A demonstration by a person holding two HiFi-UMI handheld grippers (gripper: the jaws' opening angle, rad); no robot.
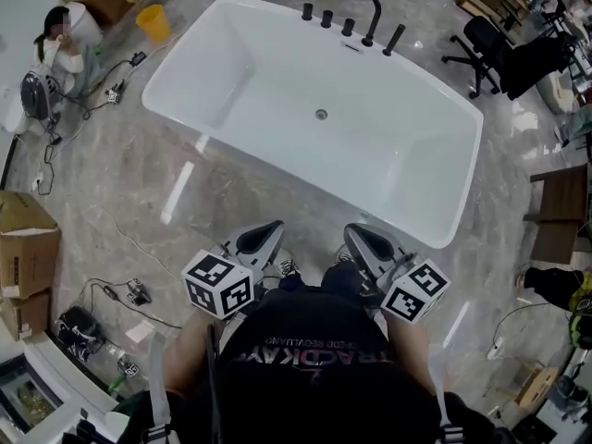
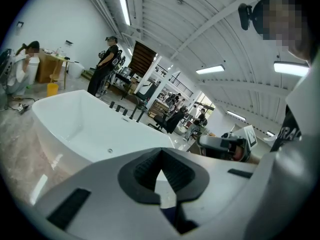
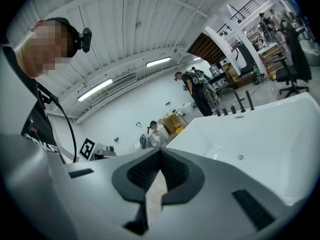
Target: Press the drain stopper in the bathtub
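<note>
closest in, the left gripper (image 1: 262, 239) and right gripper (image 1: 363, 240) are held side by side at the person's chest, short of the tub's near rim. in the left gripper view its fingers (image 2: 141, 170) are pressed together at the tips with nothing between them. the right gripper's fingers (image 3: 142, 176) look the same.

beyond them the white bathtub (image 1: 407, 146) stands on the marble floor. it looks dry and holds only the drain stopper (image 1: 321, 114), a small metal disc in the middle of its floor, well apart from both grippers. the black faucet (image 1: 361, 7) sits on the far rim.

i judge the approach has not begun. the next move calls for leaning over the rim and bringing one set of closed fingertips straight down onto the stopper.

farther left, a yellow bucket (image 1: 154, 21) stands on the floor, contents unclear.
</note>
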